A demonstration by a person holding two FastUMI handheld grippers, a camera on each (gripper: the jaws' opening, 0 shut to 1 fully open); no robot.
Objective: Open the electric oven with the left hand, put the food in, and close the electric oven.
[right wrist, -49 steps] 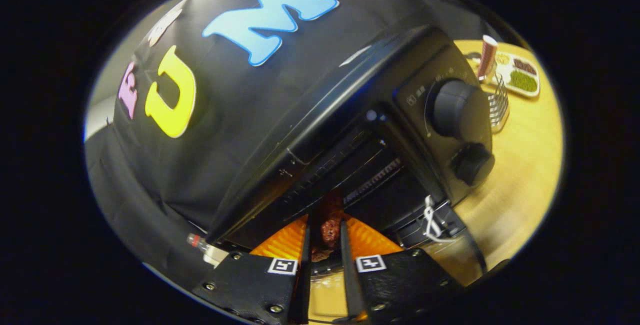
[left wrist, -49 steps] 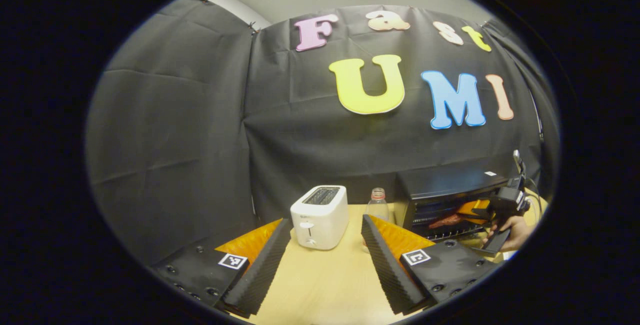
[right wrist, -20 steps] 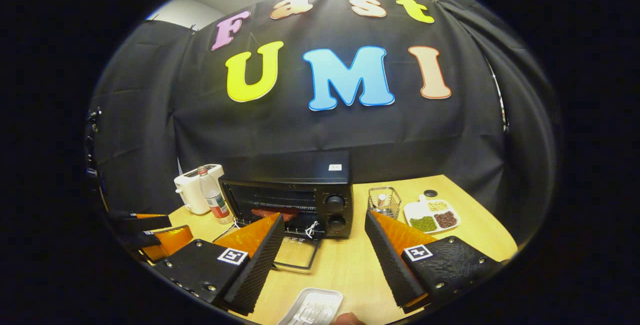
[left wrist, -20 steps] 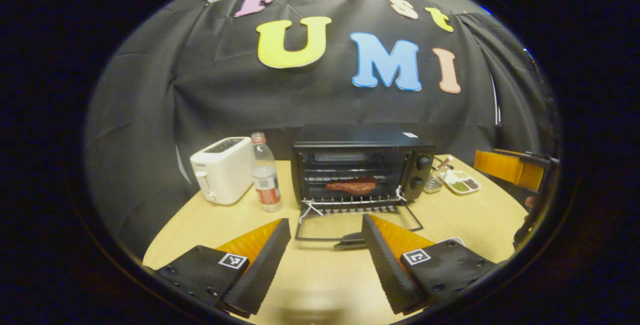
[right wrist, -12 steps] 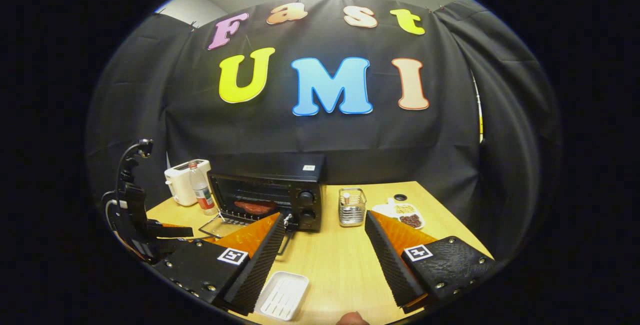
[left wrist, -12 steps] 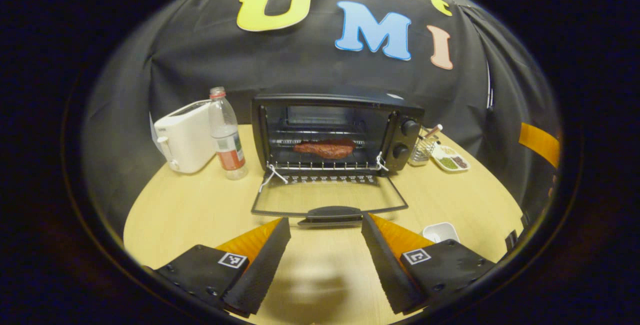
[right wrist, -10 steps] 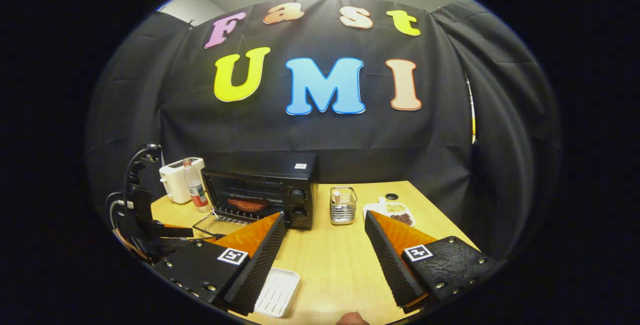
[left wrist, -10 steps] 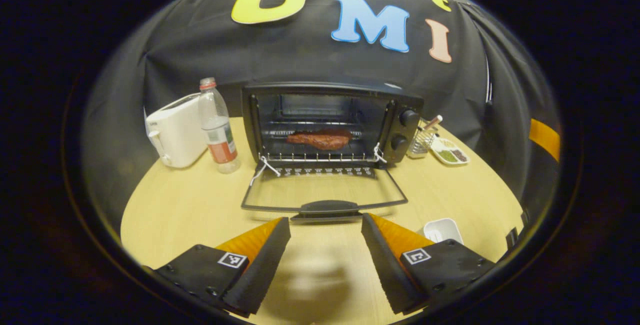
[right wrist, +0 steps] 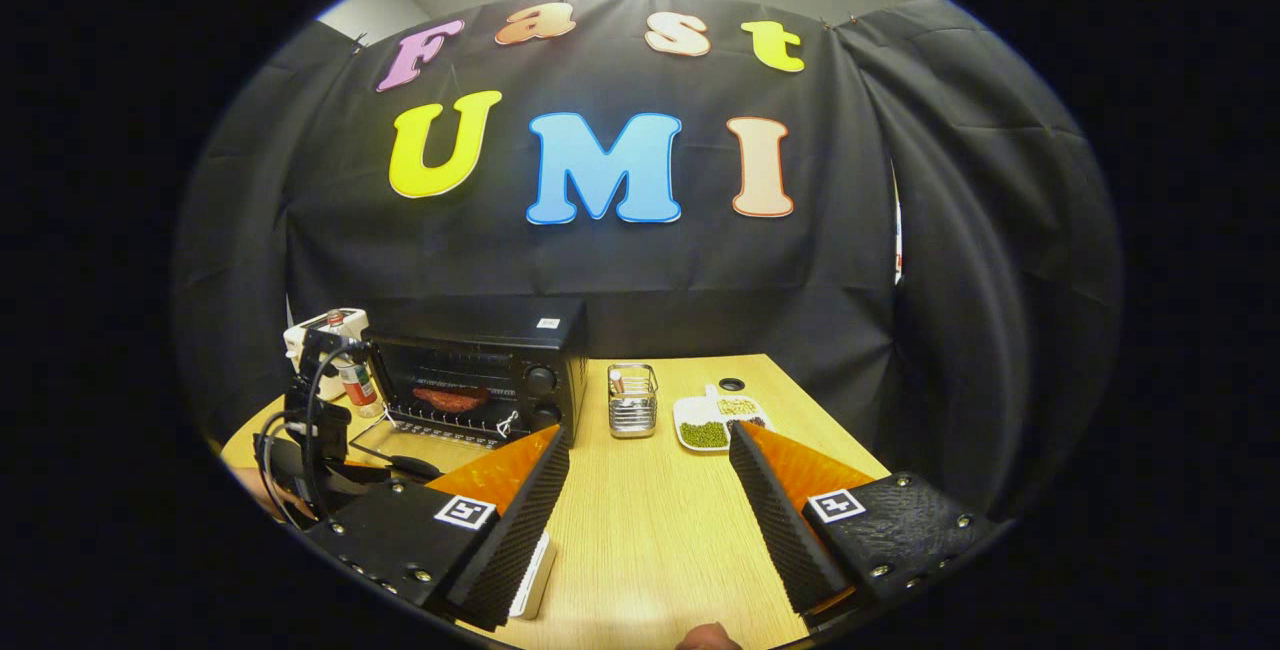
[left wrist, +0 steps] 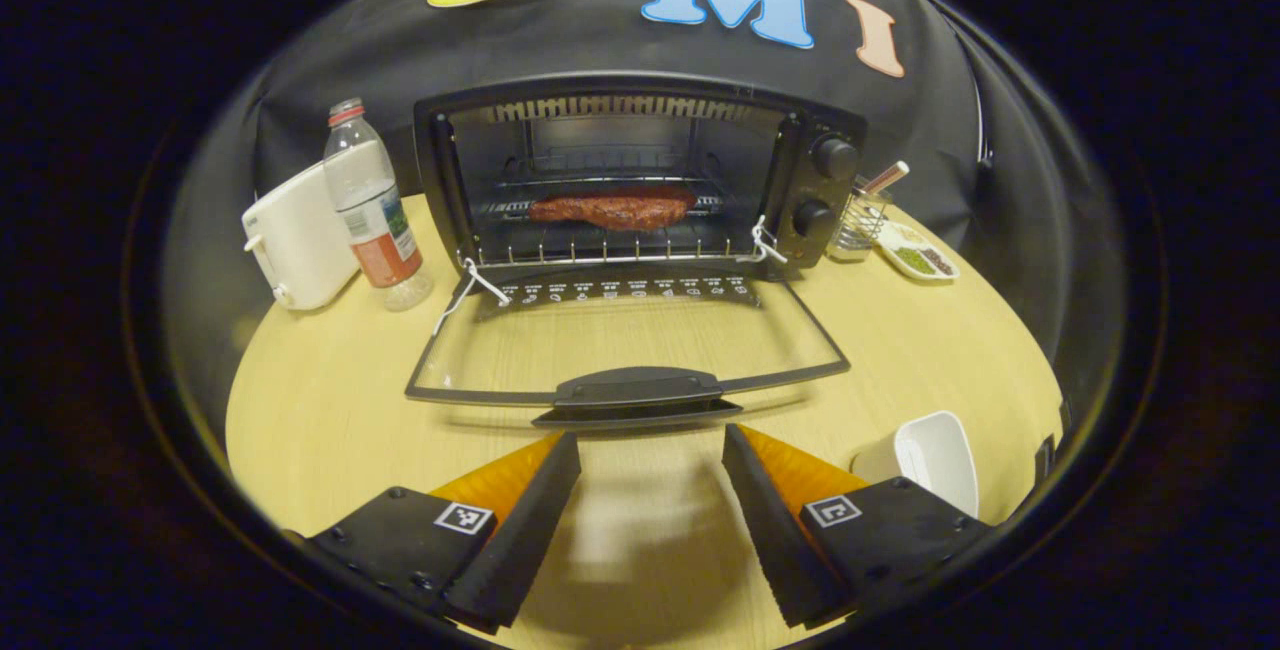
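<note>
The black electric oven [left wrist: 640, 100] stands at the back of the table, its glass door [left wrist: 625, 340] folded down flat toward me. A reddish-brown piece of meat [left wrist: 612, 209] lies on the wire rack inside. My left gripper [left wrist: 650, 450] is open, just short of the door's handle [left wrist: 638, 388], touching nothing. In the right gripper view the oven [right wrist: 470, 370] sits far left with the meat [right wrist: 450, 398] inside. My right gripper [right wrist: 648, 450] is open and empty over the table, well right of the oven. The left gripper's body and cable [right wrist: 310, 430] show at the far left.
A white toaster [left wrist: 295, 235] and a plastic bottle [left wrist: 370, 205] stand left of the oven. A wire holder [left wrist: 860, 220] and a divided dish of beans [left wrist: 915, 258] lie to its right. A white tray [left wrist: 935, 450] sits near my left gripper's right finger.
My right gripper let go of the meat on the oven rack, opened and drew back to the right. My left gripper swung toward the oven and came close to the lowered door's handle.
</note>
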